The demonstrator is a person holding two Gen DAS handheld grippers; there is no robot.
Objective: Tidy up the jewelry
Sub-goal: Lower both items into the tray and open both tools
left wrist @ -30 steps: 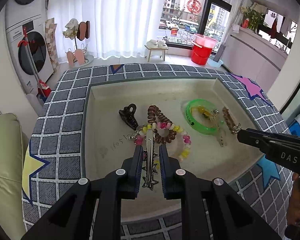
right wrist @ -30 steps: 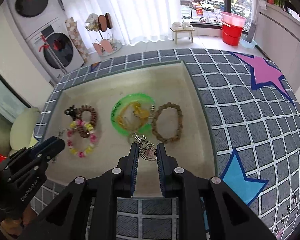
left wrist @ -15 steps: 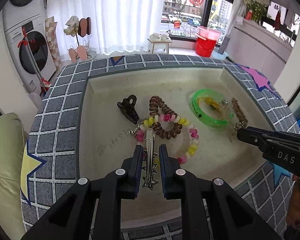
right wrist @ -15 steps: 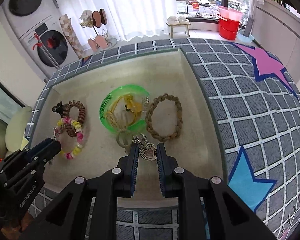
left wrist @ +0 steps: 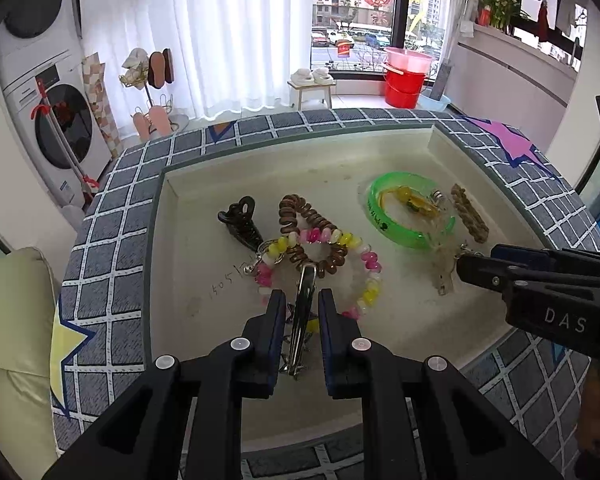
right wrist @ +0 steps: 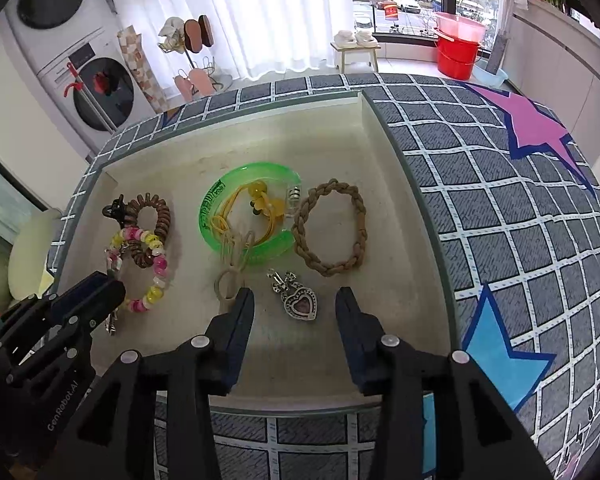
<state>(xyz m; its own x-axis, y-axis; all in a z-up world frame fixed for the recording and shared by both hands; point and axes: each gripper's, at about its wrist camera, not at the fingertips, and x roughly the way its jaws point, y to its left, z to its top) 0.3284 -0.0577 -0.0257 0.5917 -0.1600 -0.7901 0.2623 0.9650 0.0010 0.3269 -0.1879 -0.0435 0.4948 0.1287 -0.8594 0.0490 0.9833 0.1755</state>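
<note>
My left gripper (left wrist: 302, 298) is shut on a silver hair clip (left wrist: 305, 288) with star trim, held over the near part of the cream tray (left wrist: 300, 176). My right gripper (right wrist: 295, 298) has its jaws opening. A silver heart pendant (right wrist: 300, 306) lies on the tray floor between them, untouched by either pad. Beyond it sit a green bangle (right wrist: 216, 200) with a yellow cord inside and a brown braided bracelet (right wrist: 362, 216). A pink-and-yellow beaded bracelet (right wrist: 156, 292), a brown coil hair tie (right wrist: 162, 216) and a black claw clip (left wrist: 240, 224) lie to the left.
The tray sits sunk into a grey checked cover (right wrist: 500, 208) with coloured stars. A beige hair tie (right wrist: 224, 284) lies just left of my right gripper. The far half of the tray floor (right wrist: 260, 144) is bare. A cream cushion (left wrist: 12, 320) is at the left.
The right gripper's jaws have spread apart and the heart pendant they held now rests on the tray floor. The left gripper still holds the star clip and has barely moved.
</note>
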